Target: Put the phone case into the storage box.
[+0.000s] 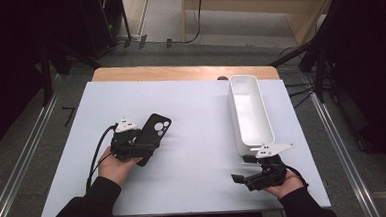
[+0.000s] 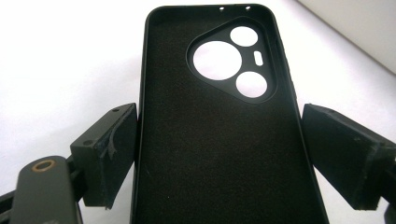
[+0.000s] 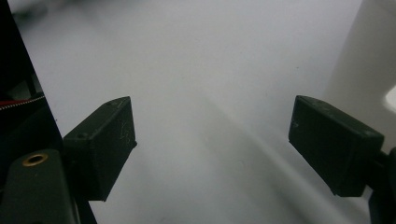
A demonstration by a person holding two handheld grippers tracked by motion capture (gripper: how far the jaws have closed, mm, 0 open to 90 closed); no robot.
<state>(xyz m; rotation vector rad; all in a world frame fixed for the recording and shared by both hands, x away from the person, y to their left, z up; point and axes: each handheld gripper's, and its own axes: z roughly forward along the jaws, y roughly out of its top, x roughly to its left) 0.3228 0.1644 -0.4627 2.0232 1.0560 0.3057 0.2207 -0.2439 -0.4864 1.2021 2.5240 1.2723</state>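
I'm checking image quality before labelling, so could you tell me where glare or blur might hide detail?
High view: dim surroundings, evenly lit white table. Left gripper view: table washed out around the sharp phone case. Right gripper view: soft focus, blurred white bin.

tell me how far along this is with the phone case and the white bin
Done: the left gripper has the black phone case between its jaws, inner side up. In hand: whether it is lifted off the white table is unclear. Left: the white bin is empty; the right gripper waits open beside it.
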